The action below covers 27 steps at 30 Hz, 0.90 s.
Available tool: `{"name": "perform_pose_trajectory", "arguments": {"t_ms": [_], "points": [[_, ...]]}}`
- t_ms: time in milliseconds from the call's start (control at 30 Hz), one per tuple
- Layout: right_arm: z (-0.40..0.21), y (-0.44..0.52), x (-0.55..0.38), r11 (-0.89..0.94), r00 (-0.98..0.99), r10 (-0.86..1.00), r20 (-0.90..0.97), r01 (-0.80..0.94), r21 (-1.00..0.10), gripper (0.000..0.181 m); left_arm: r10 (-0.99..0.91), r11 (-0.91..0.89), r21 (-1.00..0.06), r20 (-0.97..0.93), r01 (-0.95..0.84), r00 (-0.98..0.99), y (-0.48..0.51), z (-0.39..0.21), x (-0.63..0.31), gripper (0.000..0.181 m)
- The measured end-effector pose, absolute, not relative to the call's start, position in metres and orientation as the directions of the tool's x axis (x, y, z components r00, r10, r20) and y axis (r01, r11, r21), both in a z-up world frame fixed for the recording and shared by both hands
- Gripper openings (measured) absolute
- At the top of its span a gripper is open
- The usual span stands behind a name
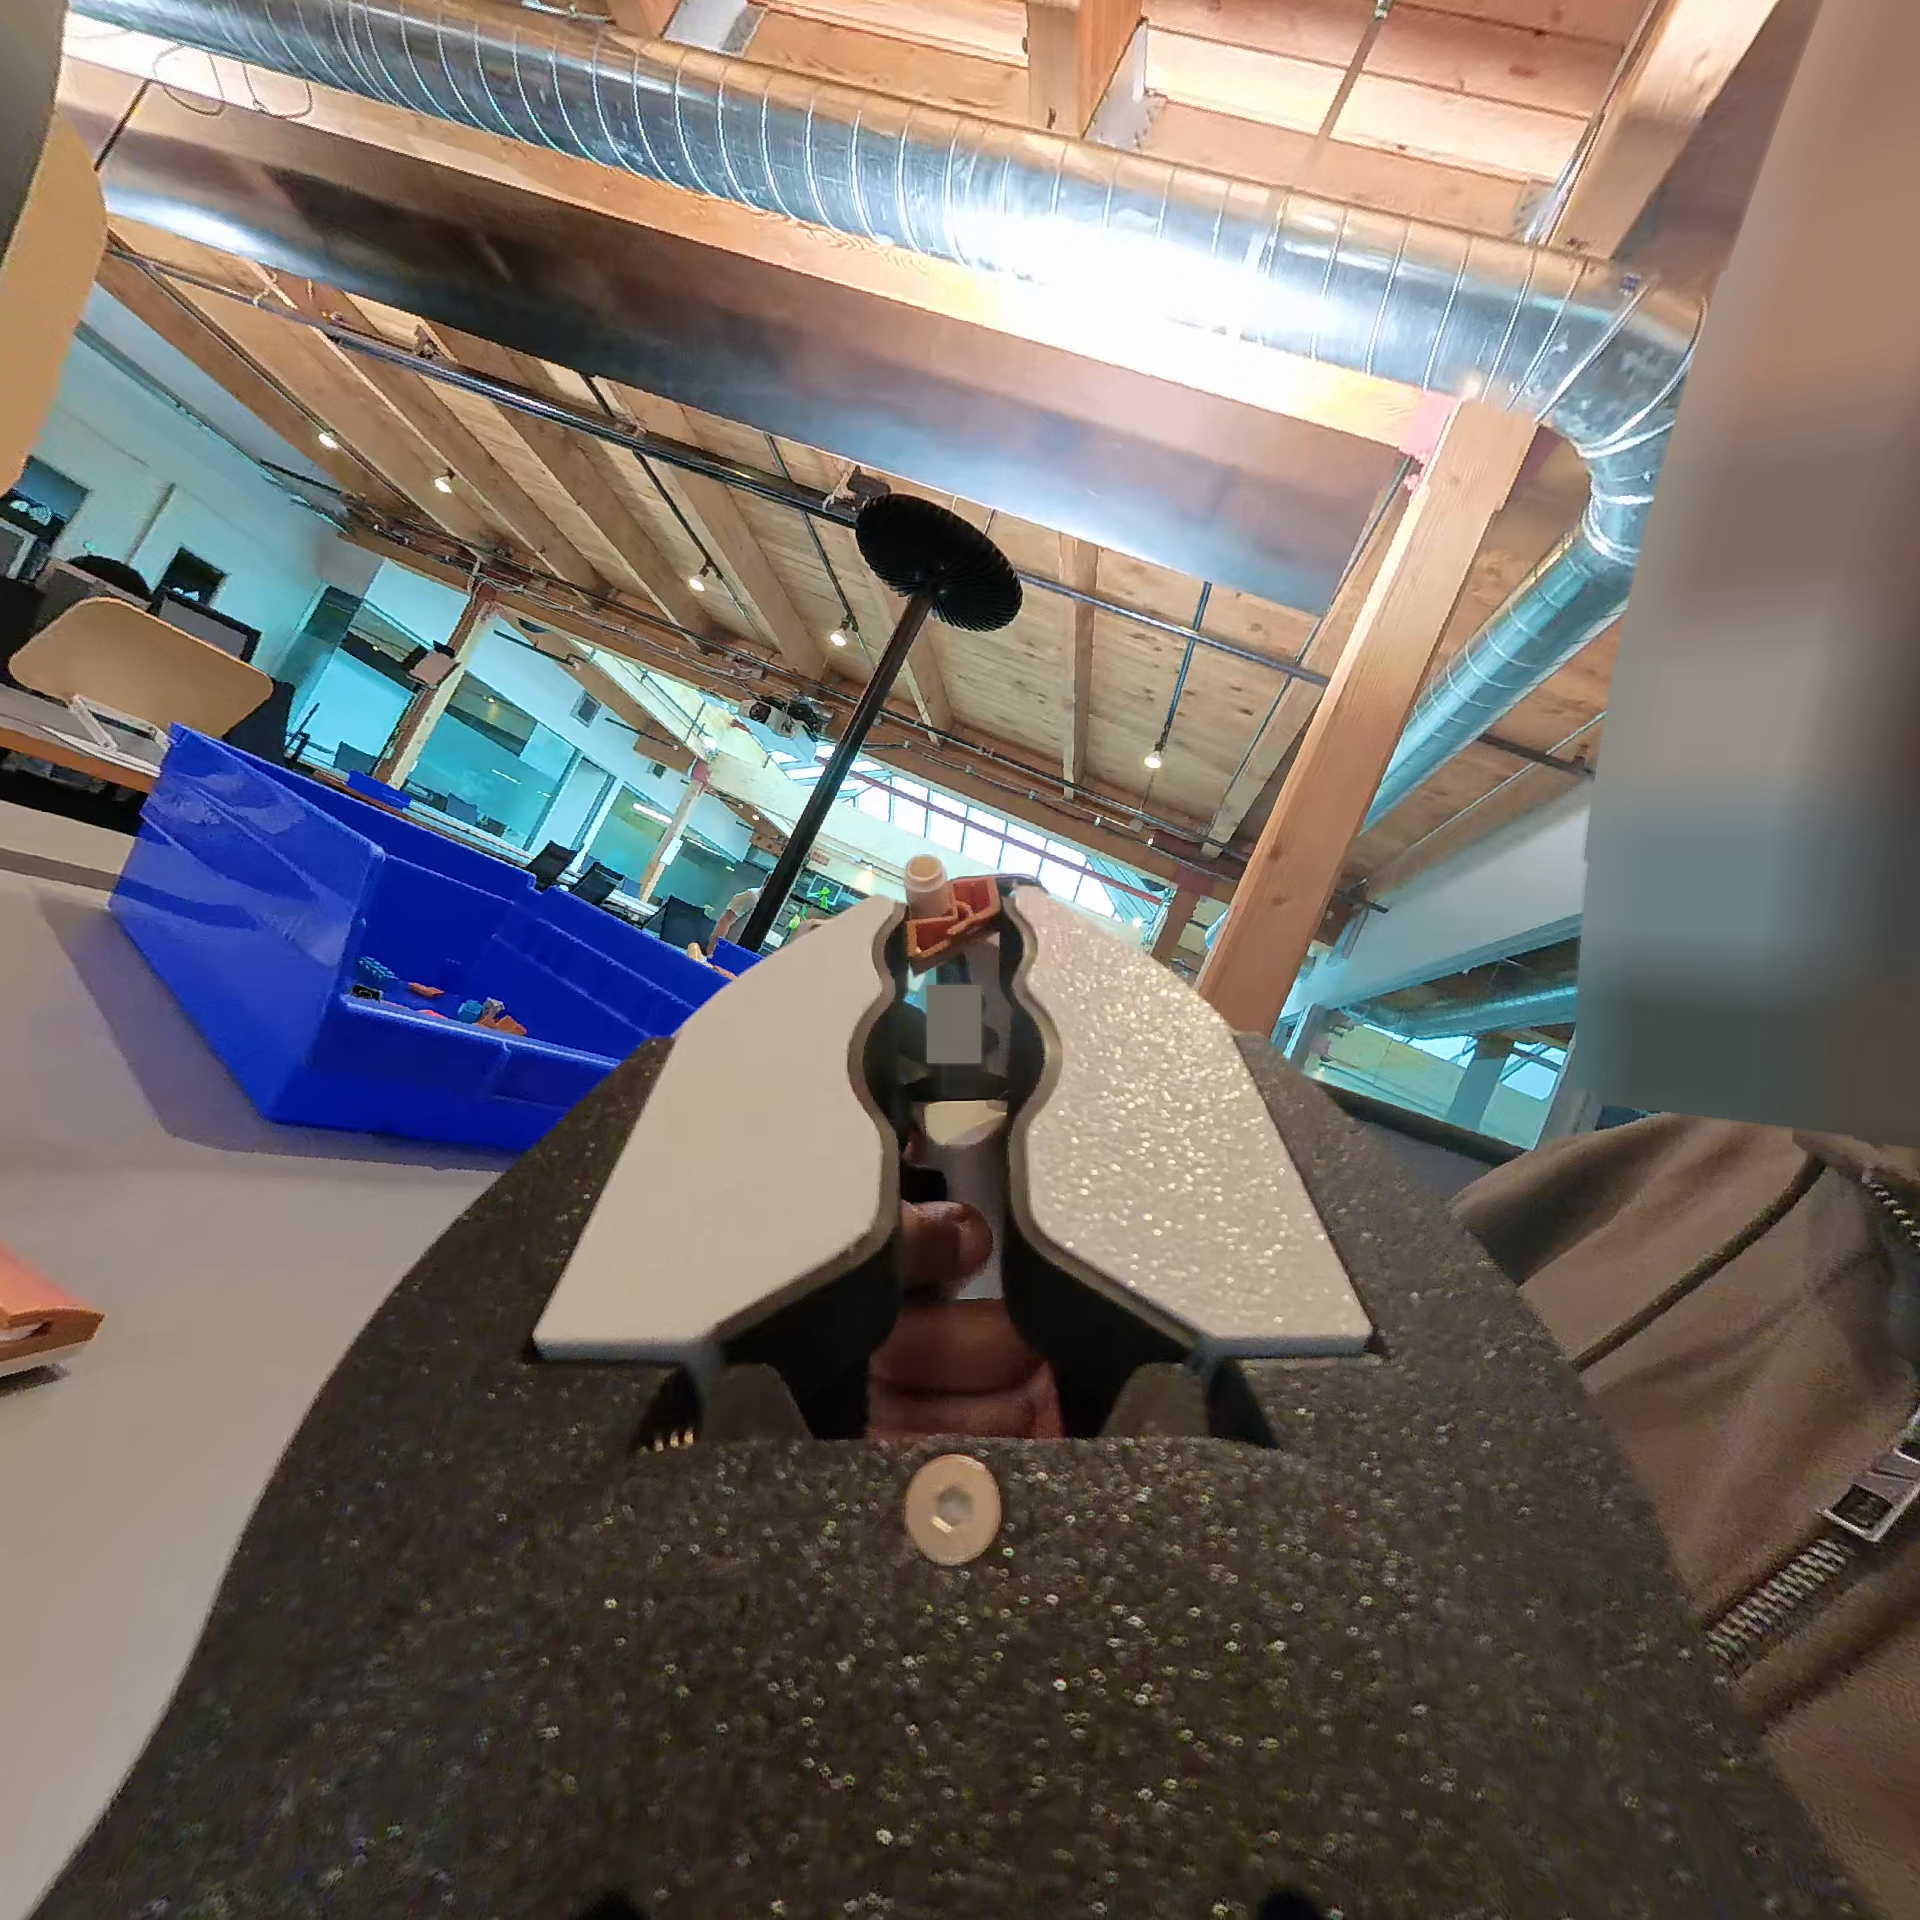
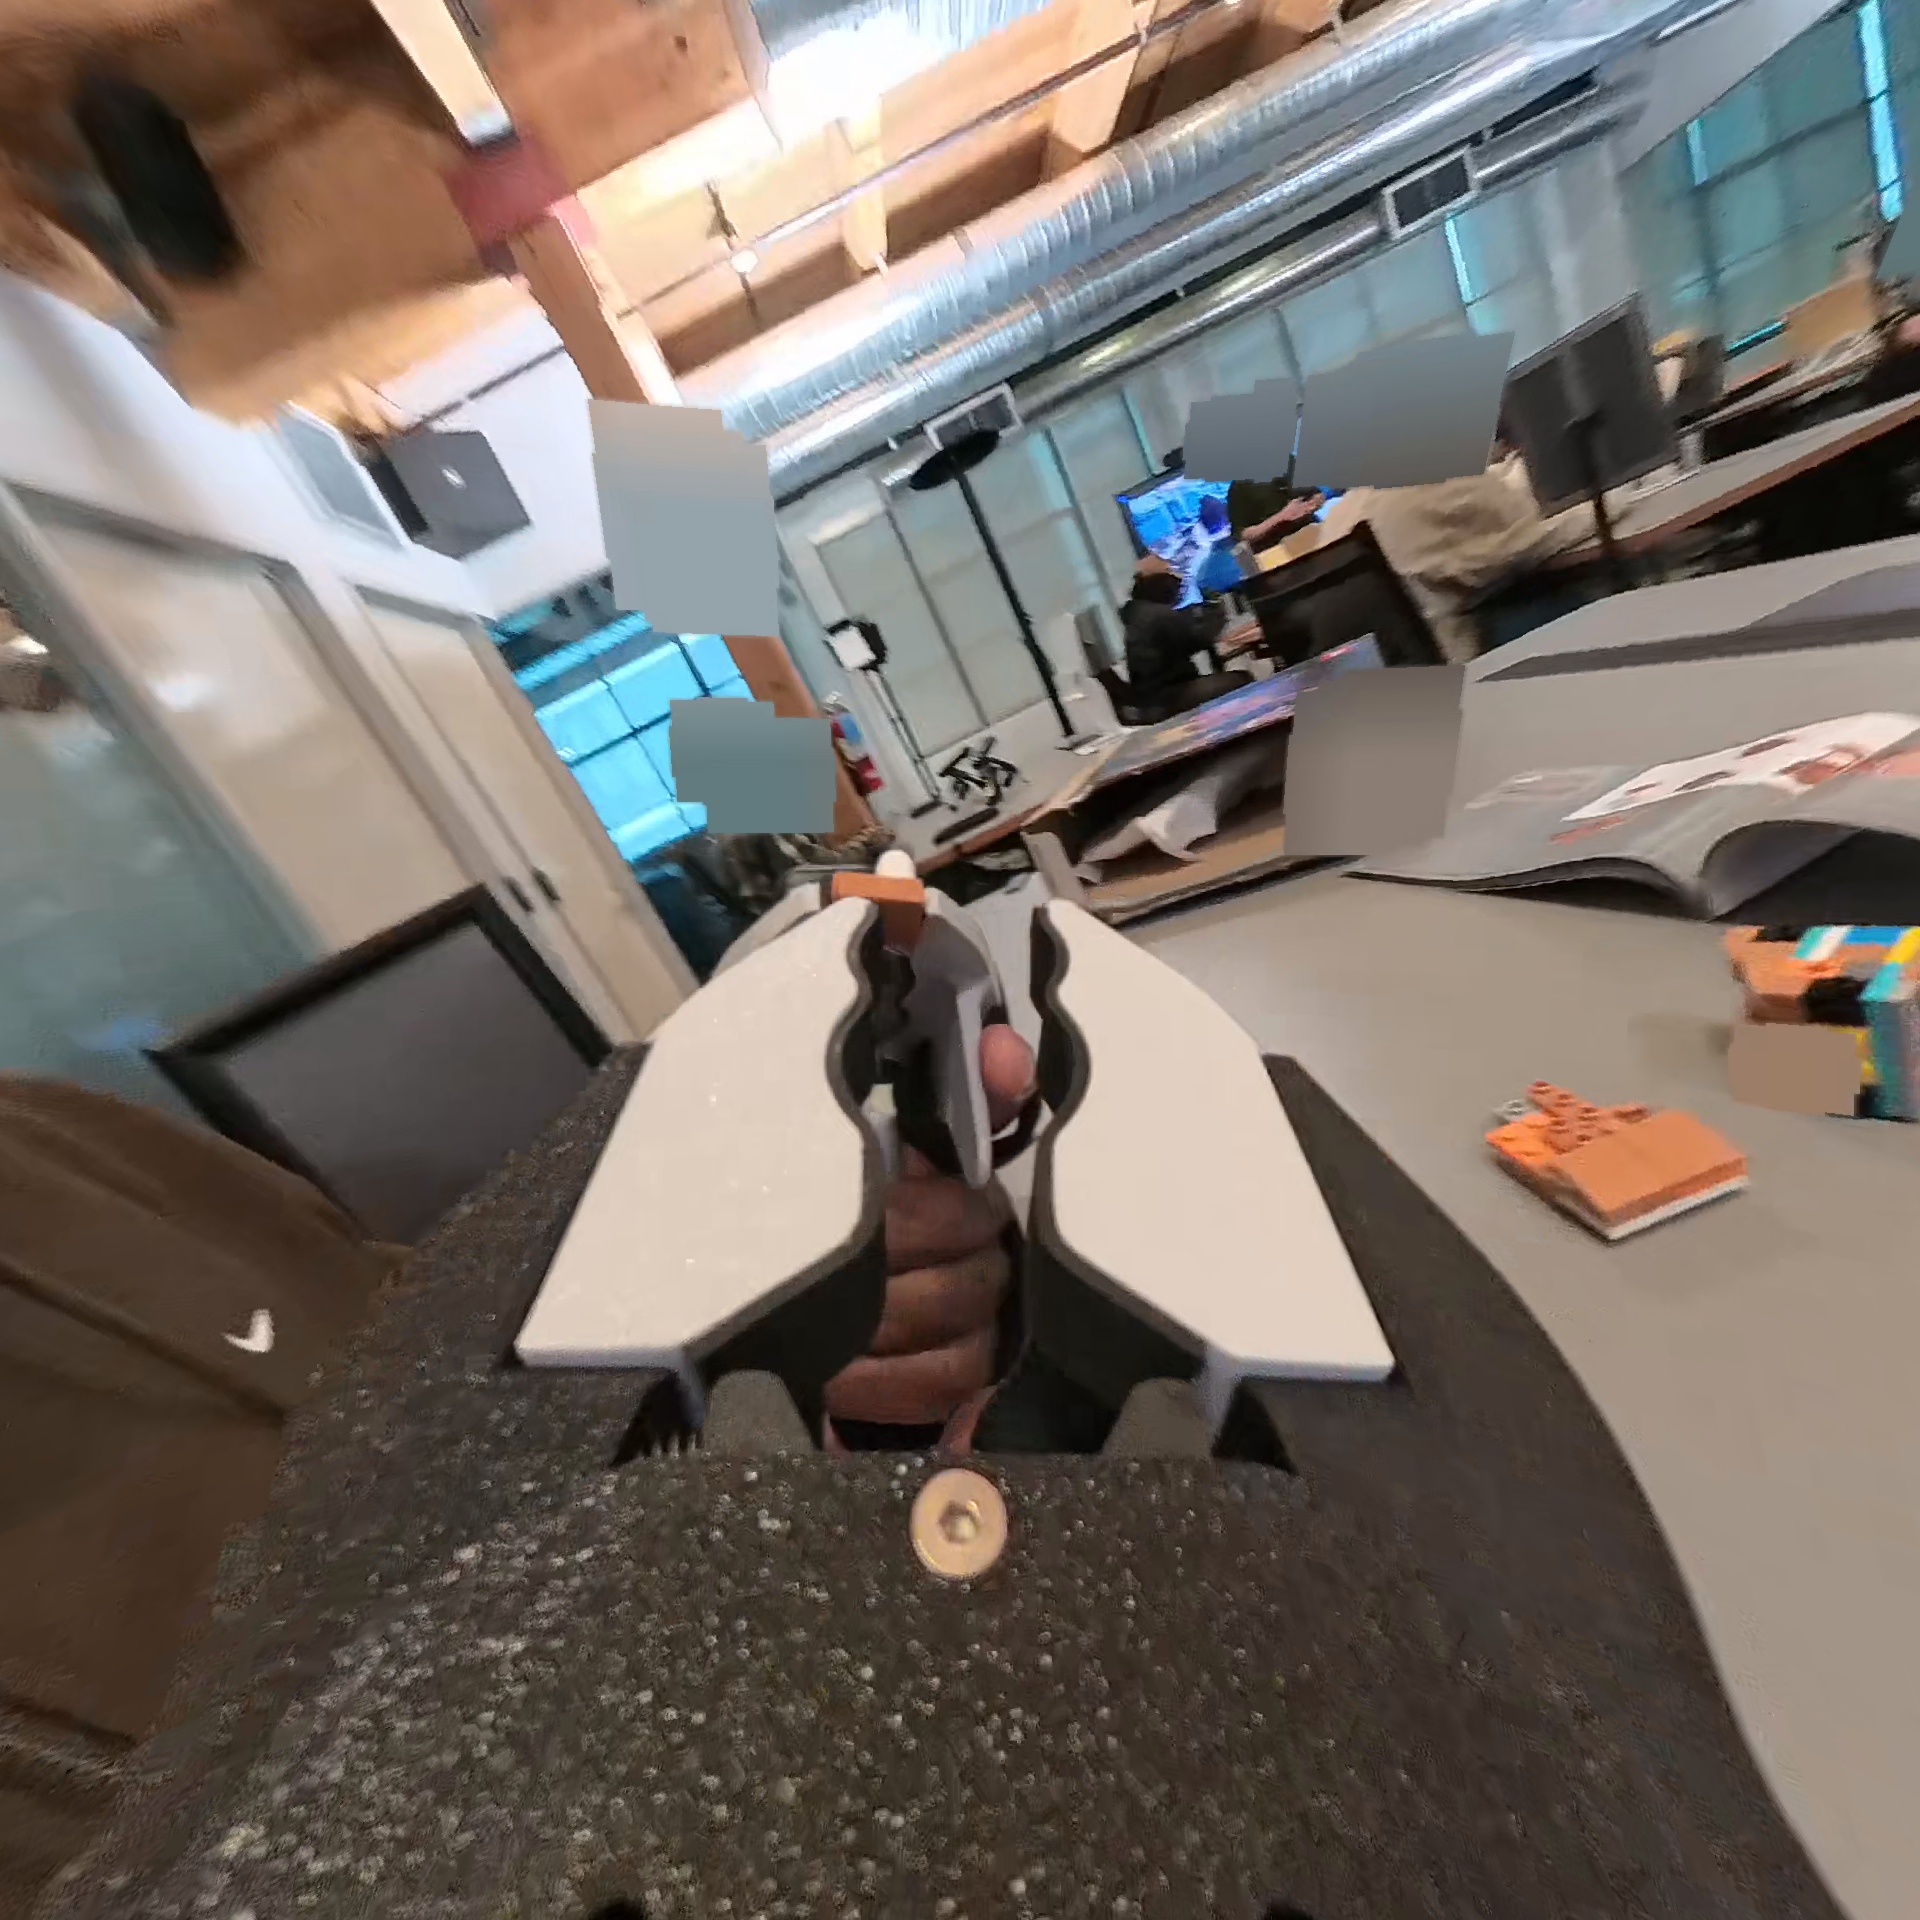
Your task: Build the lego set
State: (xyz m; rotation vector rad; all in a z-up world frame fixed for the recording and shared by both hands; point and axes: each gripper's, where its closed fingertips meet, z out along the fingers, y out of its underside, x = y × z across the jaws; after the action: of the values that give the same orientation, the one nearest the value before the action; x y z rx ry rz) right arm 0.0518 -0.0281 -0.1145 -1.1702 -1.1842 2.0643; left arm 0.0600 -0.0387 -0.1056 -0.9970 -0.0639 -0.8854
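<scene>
My left gripper (image 1: pixel 953 902) points upward over the grey table (image 1: pixel 208 1195) and is shut on a small orange lego piece (image 1: pixel 951 920) with a tan pin (image 1: pixel 925 878) sticking up from it. My right gripper (image 2: pixel 956 912) faces it, with its jaws apart. In the right wrist view the orange piece (image 2: pixel 878 894) and its pale pin sit by the right gripper's left fingertip (image 2: pixel 847 920). A grey finger of the left gripper (image 2: pixel 956 1018) shows in the gap. An orange lego plate assembly (image 2: pixel 1621 1164) and a partly built colourful model (image 2: pixel 1829 997) lie on the table to the right.
A blue bin (image 1: pixel 260 935) with loose lego pieces stands on the table at the left. An open instruction booklet (image 2: pixel 1714 821) lies at the far right and a flat cardboard box (image 2: pixel 1195 810) behind it. The person's brown jacket (image 1: pixel 1662 1351) is close by. Another orange piece (image 1: pixel 31 1325) lies at the left edge. Both grippers' tips are close together, under 4 cm apart. Both grippers' tips are roughly 15 cm from the orange lego plate assembly (image 2: pixel 1621 1164).
</scene>
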Motion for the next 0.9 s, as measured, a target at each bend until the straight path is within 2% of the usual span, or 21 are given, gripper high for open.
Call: {"name": "perform_pose_trajectory", "arguments": {"t_ms": [433,633,900], "points": [[-0.112,-0.04,0.058,-0.588,-0.612,0.616,-0.496,0.062,-0.807,0.029,-0.614,0.233,-0.735,0.396,0.636,0.682,-0.038,-0.107,0.067,0.016],[-0.11,-0.041,0.062,-0.598,-0.629,0.6,-0.493,0.057,-0.8,0.016,-0.606,0.234,-0.75,0.384,0.618,0.696,-0.037,-0.108,0.069,0.016],[-0.11,-0.039,0.069,-0.592,-0.635,0.611,-0.472,0.028,-0.805,0.015,-0.577,0.211,-0.822,0.332,0.528,0.746,-0.034,-0.113,0.078,0.017]]}}
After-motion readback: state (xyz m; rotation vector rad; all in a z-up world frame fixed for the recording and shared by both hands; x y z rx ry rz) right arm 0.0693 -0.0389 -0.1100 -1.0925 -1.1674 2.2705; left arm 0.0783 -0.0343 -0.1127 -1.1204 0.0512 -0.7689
